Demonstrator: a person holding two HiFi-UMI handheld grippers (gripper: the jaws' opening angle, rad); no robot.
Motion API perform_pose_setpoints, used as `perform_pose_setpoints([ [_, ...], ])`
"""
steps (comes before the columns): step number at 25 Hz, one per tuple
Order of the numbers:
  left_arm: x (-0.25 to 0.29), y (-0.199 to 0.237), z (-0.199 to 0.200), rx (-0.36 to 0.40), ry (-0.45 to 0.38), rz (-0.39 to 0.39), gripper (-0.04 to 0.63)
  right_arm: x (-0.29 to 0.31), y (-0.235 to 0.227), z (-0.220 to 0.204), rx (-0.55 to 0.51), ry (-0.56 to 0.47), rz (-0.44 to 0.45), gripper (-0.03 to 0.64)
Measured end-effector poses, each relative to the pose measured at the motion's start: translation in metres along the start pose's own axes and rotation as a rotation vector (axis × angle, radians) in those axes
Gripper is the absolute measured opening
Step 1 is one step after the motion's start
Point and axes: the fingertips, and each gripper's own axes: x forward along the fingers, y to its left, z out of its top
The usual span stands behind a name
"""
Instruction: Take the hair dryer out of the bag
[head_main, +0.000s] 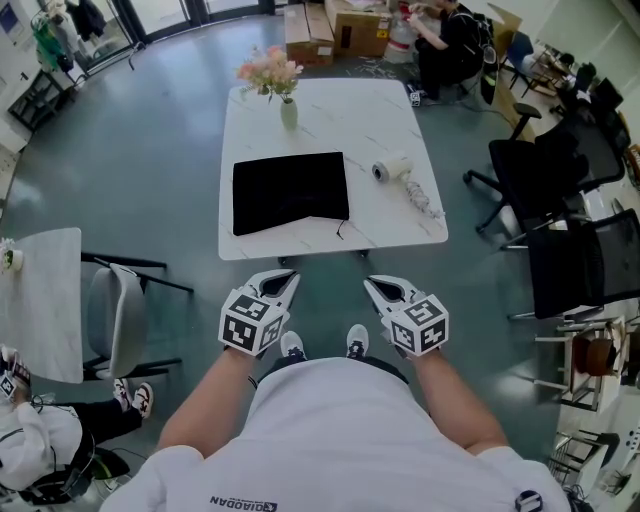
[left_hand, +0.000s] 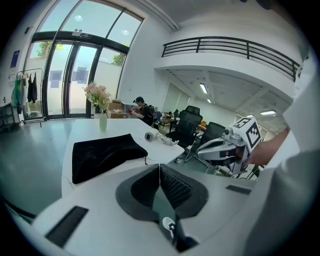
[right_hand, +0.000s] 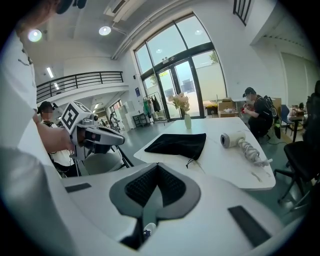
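A white table (head_main: 340, 120) carries a flat black bag (head_main: 290, 190) on its near left and, well apart to the right, the hair dryer (head_main: 392, 167), lying outside the bag with its coiled cord (head_main: 424, 200) trailing toward the near right edge. A vase (head_main: 288, 112) of flowers stands at the far side. In the head view, the left gripper (head_main: 285, 281) and right gripper (head_main: 377, 287) hang side by side short of the table's near edge, above the person's shoes (head_main: 322, 344); only their own views settle the jaws, each pair clenched together with nothing between. The right gripper view alone shows the bag's drawstring (right_hand: 191, 161) on the tabletop. Only the head view shows the grey chair (head_main: 112, 318) at left and the black office chairs (head_main: 560, 190) at right.
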Motion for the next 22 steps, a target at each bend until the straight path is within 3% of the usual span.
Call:
perform_pose_setpoints([
  [22,0.0016,0.0083,0.001,-0.003,0.004,0.005,0.017,0.0062,-0.0036,0.0015,0.004,0.016,-0.008,0.015],
])
